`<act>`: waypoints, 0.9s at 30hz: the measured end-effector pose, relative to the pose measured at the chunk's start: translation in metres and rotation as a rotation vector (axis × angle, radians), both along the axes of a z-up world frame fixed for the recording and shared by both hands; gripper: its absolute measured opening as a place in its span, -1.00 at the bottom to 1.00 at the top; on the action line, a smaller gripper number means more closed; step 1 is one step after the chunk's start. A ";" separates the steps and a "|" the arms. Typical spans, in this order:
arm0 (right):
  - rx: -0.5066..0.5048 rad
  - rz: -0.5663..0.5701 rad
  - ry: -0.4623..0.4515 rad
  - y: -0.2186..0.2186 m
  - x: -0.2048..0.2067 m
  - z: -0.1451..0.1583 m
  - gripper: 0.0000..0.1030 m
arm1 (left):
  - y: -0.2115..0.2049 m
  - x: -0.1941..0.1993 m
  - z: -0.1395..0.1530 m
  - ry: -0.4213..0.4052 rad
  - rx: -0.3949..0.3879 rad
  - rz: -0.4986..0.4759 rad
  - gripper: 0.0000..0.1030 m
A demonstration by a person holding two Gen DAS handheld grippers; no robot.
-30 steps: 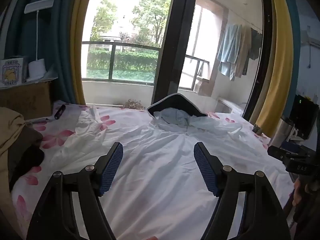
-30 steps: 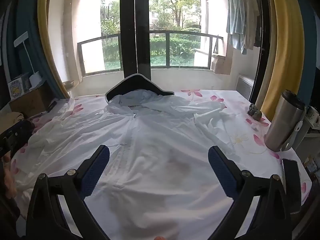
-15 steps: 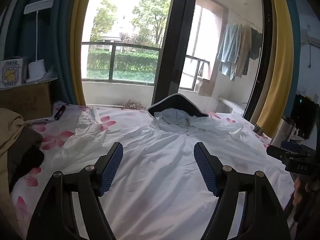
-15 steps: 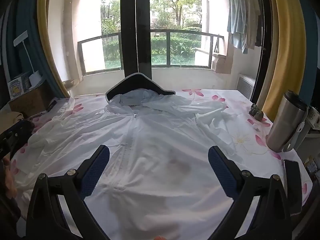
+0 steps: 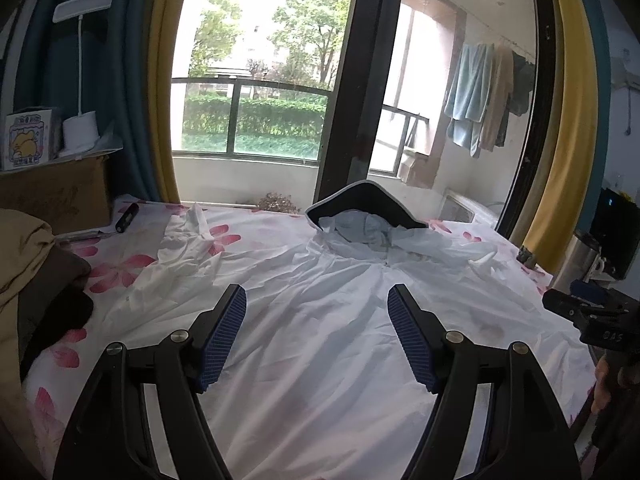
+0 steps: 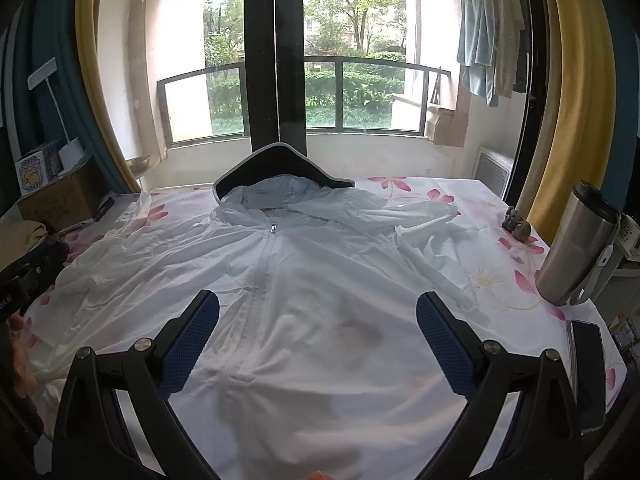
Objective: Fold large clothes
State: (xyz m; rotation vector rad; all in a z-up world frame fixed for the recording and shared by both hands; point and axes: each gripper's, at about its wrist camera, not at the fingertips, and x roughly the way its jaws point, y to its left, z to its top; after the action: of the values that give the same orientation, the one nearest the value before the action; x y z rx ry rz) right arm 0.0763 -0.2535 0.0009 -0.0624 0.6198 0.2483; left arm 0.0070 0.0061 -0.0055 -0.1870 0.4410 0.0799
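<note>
Both tongs, L (image 5: 316,336) & R (image 6: 318,340), spread wide, empty, above white jacket (image 6: 304,280).

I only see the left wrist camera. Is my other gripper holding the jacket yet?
Observer: No. The right gripper has its jaws wide open over the jacket, with nothing between them.
Operator: Is something lying on that side?
Observer: Yes, a dark phone lies flat at the right edge of the flowered sheet, nearer you than the steel flask.
Operator: Anything else I can't see?
Observer: A metal bowl sits by the window, far left.
</note>
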 end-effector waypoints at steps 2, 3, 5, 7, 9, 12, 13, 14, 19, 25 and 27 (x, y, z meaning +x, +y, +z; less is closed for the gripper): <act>0.000 0.001 0.002 0.000 0.000 0.000 0.91 | -0.002 0.001 0.000 0.006 0.009 0.001 0.48; 0.000 0.001 0.001 0.000 0.000 0.000 0.91 | -0.003 0.001 -0.001 0.007 0.008 -0.001 0.48; 0.000 0.001 0.002 0.001 0.000 -0.001 0.91 | -0.004 0.002 -0.002 0.011 0.008 -0.005 0.48; 0.000 0.000 0.002 0.001 0.000 -0.001 0.91 | -0.005 0.002 -0.003 0.015 0.012 -0.007 0.48; 0.000 0.000 0.002 0.001 0.000 -0.001 0.91 | -0.007 0.002 -0.003 0.016 0.015 -0.005 0.48; 0.000 0.001 0.002 0.001 0.000 -0.001 0.91 | -0.008 0.003 -0.004 0.019 0.016 -0.008 0.48; 0.000 0.001 0.003 0.001 0.000 -0.001 0.91 | -0.008 0.003 -0.004 0.020 0.016 -0.004 0.48; 0.000 0.000 0.004 0.002 0.000 -0.001 0.91 | -0.008 0.003 -0.005 0.022 0.015 0.000 0.48; 0.000 0.001 0.004 0.002 0.001 -0.002 0.91 | -0.006 0.004 -0.005 0.028 0.004 -0.006 0.48; 0.000 0.001 0.006 0.002 0.001 -0.002 0.91 | -0.005 0.003 -0.003 0.021 0.003 0.010 0.48; 0.001 0.001 0.004 0.003 0.000 -0.003 0.91 | -0.005 0.003 -0.003 0.021 0.005 0.015 0.48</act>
State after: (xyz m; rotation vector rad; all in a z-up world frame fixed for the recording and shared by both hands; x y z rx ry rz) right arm 0.0768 -0.2505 -0.0016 -0.0615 0.6239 0.2495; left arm 0.0104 0.0016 -0.0086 -0.1847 0.4606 0.0976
